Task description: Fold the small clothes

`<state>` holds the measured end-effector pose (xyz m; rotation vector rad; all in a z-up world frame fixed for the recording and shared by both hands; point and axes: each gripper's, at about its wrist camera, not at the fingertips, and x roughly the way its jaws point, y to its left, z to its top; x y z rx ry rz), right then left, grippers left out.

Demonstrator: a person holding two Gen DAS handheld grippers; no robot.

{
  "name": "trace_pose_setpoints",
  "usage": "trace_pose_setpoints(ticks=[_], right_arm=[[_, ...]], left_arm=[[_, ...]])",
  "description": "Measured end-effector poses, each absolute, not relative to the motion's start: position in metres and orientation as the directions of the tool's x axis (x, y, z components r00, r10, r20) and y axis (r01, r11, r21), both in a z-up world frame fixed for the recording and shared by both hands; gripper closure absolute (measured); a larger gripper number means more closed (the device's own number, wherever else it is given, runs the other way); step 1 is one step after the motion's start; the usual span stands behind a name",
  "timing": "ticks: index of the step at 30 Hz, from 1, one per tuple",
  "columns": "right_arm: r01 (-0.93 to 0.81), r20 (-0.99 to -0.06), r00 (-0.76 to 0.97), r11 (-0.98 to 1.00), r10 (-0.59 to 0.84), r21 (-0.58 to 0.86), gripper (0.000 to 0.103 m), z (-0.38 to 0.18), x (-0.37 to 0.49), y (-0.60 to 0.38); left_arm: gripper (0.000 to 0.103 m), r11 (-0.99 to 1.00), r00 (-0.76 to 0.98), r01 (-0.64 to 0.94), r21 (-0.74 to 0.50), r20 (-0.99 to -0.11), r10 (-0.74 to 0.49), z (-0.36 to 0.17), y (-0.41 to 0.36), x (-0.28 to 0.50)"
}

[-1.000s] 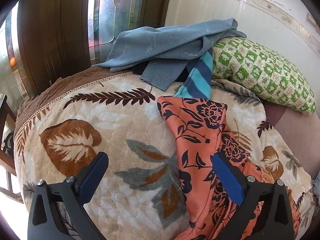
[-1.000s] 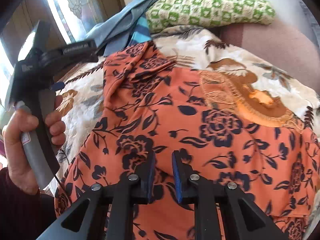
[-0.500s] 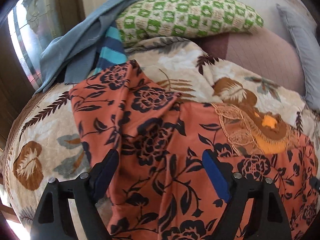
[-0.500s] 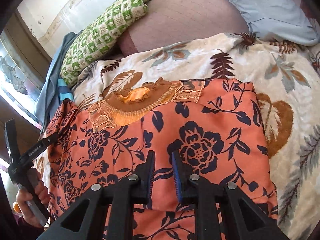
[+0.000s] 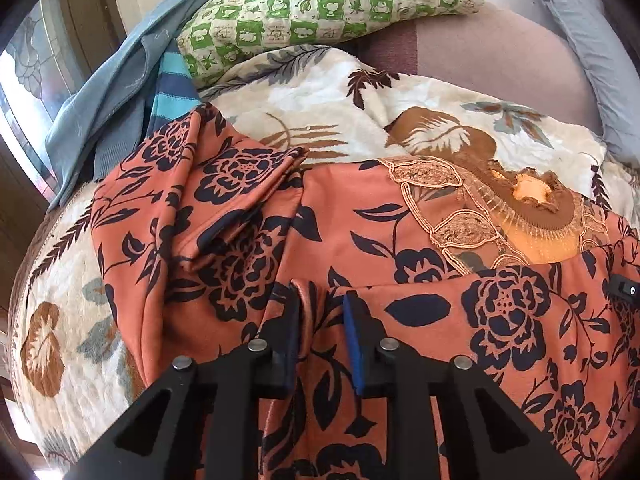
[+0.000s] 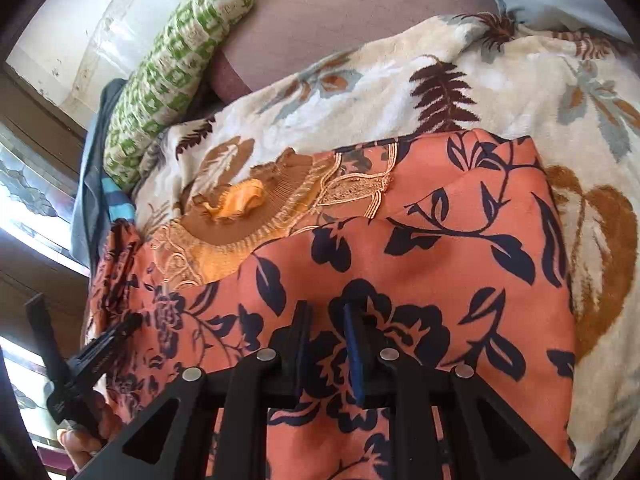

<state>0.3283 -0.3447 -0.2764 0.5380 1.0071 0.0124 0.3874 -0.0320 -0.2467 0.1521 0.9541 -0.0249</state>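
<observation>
Both grippers had swung across over the orange floral top, spread on the leaf-print blanket. Left gripper was closing on a raised fold; right gripper stayed narrow, pinching fabric near its hem.

A cream blanket printed with brown and grey leaves covers the bed. At the bed's far edge a green-and-white checked pillow lies against the pale wall. Beside it, further along that edge, the mauve sheet shows bare, and a grey-blue pillow sits at the far right corner. Off the bed's left side stands a wooden door frame with patterned glass, bright with daylight.
</observation>
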Motion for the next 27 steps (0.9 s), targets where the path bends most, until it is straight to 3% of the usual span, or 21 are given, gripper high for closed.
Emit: trace_pose_setpoints(ticks=[3,9,15,19,21,22,24,26,27], right_arm=[[0.228,-0.778,0.598,0.889,0.194,0.398,0.083,-0.276,0.336,-0.353],[0.334,-0.752,0.653,0.857,0.089,0.392,0.083,-0.249,0.318,-0.381],[0.338,-0.733,0.666,0.820,0.137,0.461,0.083,-0.220,0.271,-0.403],[0.355,-0.769,0.610,0.801,0.192,0.482,0.083,-0.233,0.257,-0.396],[0.388,-0.850,0.479,0.815,0.220,0.430,0.071,-0.260,0.260,-0.386],[0.413,-0.886,0.408,0.821,0.221,0.395,0.070,-0.276,0.257,-0.381],[0.408,-0.861,0.476,0.824,0.176,0.394,0.070,-0.269,0.242,-0.375],[0.409,-0.867,0.461,0.823,0.186,0.395,0.070,-0.258,0.230,-0.366],[0.384,-0.844,0.494,0.819,0.209,0.427,0.070,-0.251,0.223,-0.360]], left_arm=[[0.094,0.990,0.596,0.074,0.121,-0.801,0.053,-0.245,-0.028,0.392],[0.095,0.995,0.595,0.030,0.092,-0.802,0.056,-0.243,-0.018,0.398],[0.097,0.989,0.695,0.000,0.145,-0.711,0.104,-0.219,-0.018,0.383],[0.097,0.996,0.723,-0.006,0.089,-0.688,0.066,-0.206,-0.012,0.380],[0.097,0.997,0.723,-0.032,0.063,-0.688,0.067,-0.201,-0.004,0.382],[0.097,0.997,0.725,-0.055,0.050,-0.684,0.074,-0.197,0.003,0.383],[0.097,0.993,0.733,-0.113,0.017,-0.673,0.095,-0.186,0.025,0.382],[0.091,0.981,0.738,-0.193,-0.001,-0.659,0.144,-0.175,0.050,0.377],[0.069,0.971,0.739,-0.238,-0.014,-0.651,0.172,-0.170,0.065,0.372]])
